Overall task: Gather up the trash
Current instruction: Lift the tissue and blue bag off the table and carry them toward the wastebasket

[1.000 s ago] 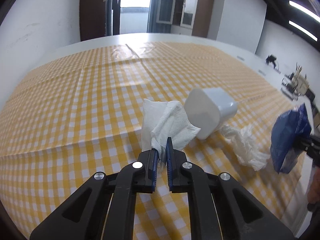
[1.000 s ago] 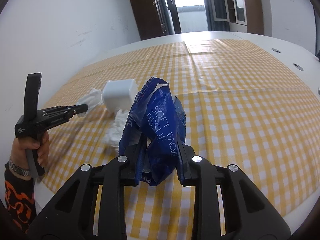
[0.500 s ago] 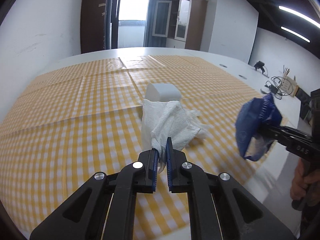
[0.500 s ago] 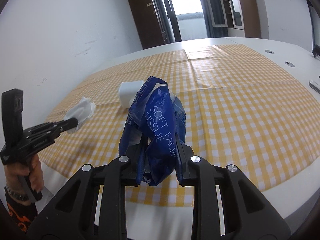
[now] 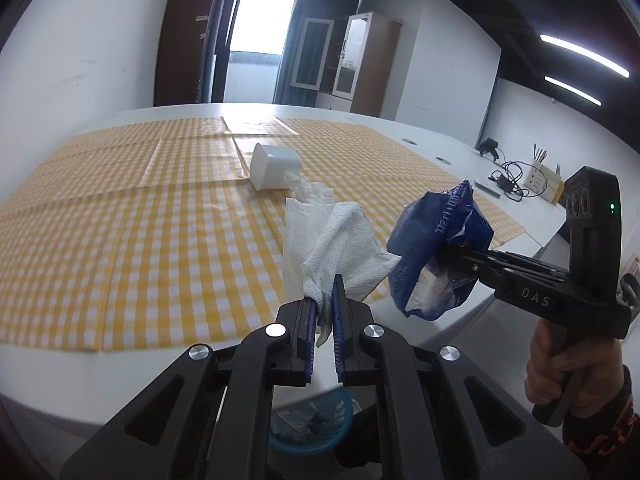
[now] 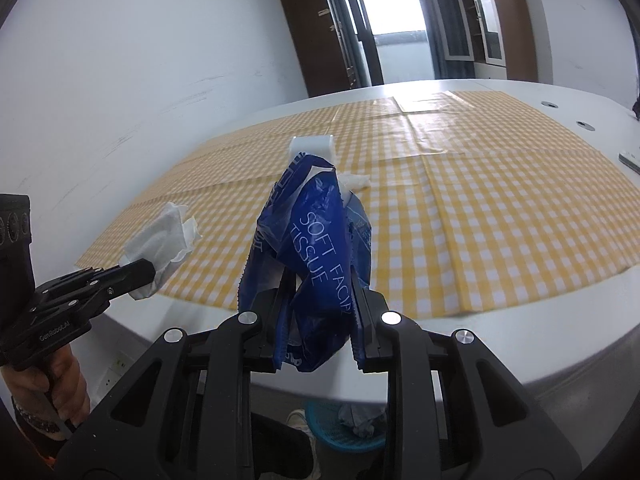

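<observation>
Over the table (image 5: 120, 364) edge: left tool (image 5: 324, 300) pinches white tissue (image 5: 332, 240); right tool (image 6: 320, 292) clamps blue tissue wrapper (image 6: 316, 248); yellow-checked cloth (image 5: 140, 240).

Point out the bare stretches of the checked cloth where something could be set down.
The yellow checked tablecloth lies bare left of the tipped white plastic cup, and bare again to its right. It is crowded only at the cup, where crumpled white tissue spills beside it.

White paper towel (image 5: 336, 240), blue tissue wrapper (image 6: 320, 256), yellow-checked tablecloth (image 5: 140, 220), blue basket (image 6: 344, 428)
</observation>
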Motion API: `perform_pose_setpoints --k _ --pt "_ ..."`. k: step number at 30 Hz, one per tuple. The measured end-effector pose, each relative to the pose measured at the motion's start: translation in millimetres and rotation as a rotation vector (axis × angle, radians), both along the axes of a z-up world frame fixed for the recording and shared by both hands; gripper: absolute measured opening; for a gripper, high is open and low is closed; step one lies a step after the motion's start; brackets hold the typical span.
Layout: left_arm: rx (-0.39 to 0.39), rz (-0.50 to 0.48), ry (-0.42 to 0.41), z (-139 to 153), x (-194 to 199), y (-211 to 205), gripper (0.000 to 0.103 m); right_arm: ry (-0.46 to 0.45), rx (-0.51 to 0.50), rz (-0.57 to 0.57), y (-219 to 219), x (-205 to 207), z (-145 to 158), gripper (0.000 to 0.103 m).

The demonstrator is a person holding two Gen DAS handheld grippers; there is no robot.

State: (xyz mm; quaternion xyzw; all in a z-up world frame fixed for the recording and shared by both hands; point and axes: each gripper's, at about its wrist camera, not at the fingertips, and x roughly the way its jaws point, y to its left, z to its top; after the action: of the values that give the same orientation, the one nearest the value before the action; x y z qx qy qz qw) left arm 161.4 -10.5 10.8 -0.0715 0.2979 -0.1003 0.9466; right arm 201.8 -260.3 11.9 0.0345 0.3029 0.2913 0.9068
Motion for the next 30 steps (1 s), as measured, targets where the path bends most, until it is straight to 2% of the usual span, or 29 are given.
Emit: perform_pose_setpoints --k 6,12,18,21,30 --pt "-0.035 0.033 -0.051 8 -35 1 0.007 -0.013 0.016 0.025 -5 -36 -6 0.023" --pt "-0.021 0.039 -0.068 8 -73 -10 0.007 -0.036 0.012 0.052 -9 -69 -9 0.023" --pt "-0.003 0.049 -0.052 -1 -103 -19 0.007 -0.055 -0.021 0.086 -12 -104 -19 0.023" --pt "-0.017 0.040 -0.026 -12 -114 -20 0.007 -0.036 -0.033 0.102 -17 -117 -31 0.023" --pt "-0.042 0.012 0.092 -72 -125 -25 0.007 0.049 -0.131 0.119 -10 -137 -87 0.023"
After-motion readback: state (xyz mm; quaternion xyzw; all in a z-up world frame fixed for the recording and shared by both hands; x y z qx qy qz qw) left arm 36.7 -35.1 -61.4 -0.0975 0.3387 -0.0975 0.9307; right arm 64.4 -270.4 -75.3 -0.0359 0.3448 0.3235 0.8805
